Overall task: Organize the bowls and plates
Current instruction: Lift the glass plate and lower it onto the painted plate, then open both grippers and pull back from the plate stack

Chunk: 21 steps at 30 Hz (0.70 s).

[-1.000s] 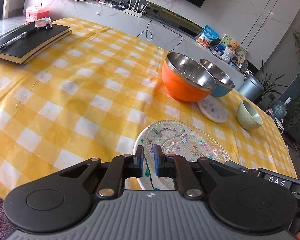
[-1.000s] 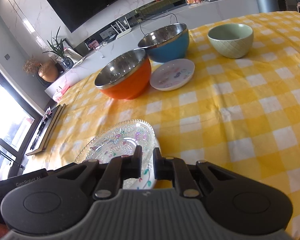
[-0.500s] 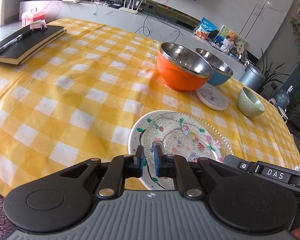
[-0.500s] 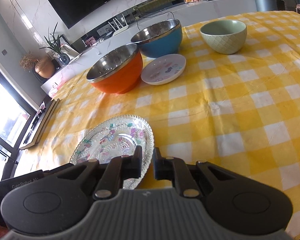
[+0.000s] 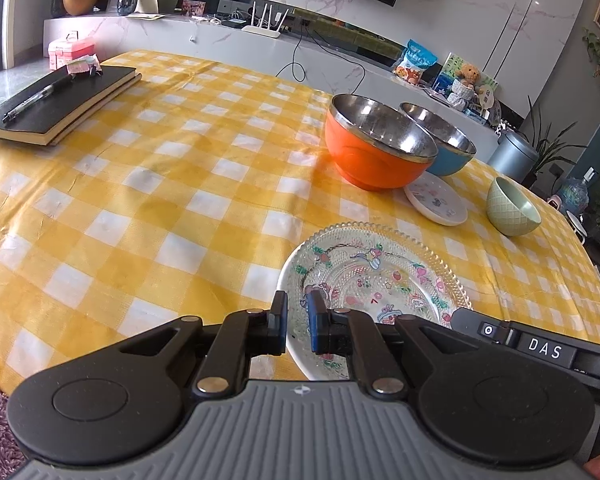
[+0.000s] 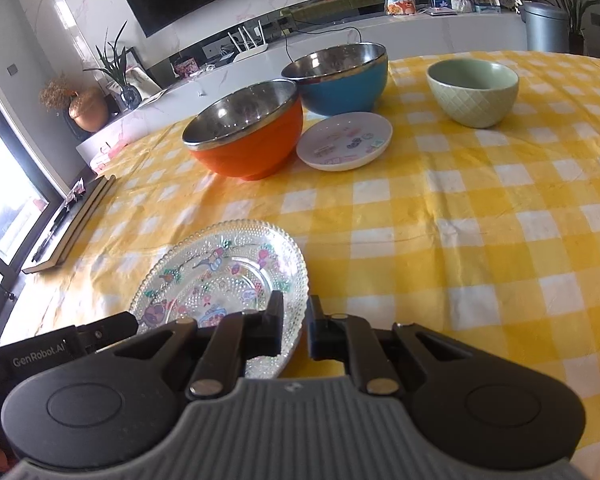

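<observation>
My left gripper [image 5: 297, 322] and right gripper [image 6: 293, 322] jaws sit nearly closed astride the glass plate's [image 5: 380, 276] rims near the desk's front edge; uneven lifting could chip it.

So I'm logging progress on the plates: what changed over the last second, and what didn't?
Both cameras now see more of the stacked glass plate and the white plate under it, so the left gripper and right gripper appear to have drawn back or risen. Each keeps its narrow-gapped jaws at the stack's rim; a grip isn't clear. The orange bowl, blue bowl, small saucer and green bowl stayed put.
</observation>
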Motion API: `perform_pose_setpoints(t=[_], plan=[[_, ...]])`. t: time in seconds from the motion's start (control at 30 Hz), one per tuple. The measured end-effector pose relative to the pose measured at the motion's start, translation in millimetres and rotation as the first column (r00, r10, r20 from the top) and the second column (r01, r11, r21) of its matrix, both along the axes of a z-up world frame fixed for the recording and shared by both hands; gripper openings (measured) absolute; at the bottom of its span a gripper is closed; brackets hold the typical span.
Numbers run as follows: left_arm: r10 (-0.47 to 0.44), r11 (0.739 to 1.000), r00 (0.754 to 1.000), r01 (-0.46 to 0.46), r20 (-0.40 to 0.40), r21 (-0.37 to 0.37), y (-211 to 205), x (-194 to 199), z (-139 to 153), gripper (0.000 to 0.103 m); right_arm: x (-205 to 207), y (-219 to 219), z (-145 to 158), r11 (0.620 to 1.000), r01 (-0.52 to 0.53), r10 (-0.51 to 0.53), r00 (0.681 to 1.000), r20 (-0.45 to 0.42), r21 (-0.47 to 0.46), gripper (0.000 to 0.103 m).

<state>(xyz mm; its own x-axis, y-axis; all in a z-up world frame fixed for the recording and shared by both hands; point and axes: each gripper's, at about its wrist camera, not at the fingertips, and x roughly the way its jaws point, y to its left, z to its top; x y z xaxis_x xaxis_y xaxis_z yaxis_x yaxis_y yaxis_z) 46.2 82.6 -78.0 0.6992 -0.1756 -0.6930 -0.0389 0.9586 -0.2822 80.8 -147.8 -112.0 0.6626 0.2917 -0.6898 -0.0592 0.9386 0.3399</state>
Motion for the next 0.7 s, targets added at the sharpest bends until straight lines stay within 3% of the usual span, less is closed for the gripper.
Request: perform_pose_setpoints(t=[0.6,0.7], plan=[[-0.016,0.998,1.000,0.015,0.010,0.061,-6.1,-2.7,3.1,0.012,-4.2,9.6,1.5,0.996,-0.037,0.038,0.999,0.020,-0.087,0.010],[-0.004,0.998,1.000,0.003,0.020,0.060,-3.7,-3.5,4.5,0.021,-4.7,9.1,1.9,0.996,-0.038,0.039,0.999,0.021,-0.083,0.012]])
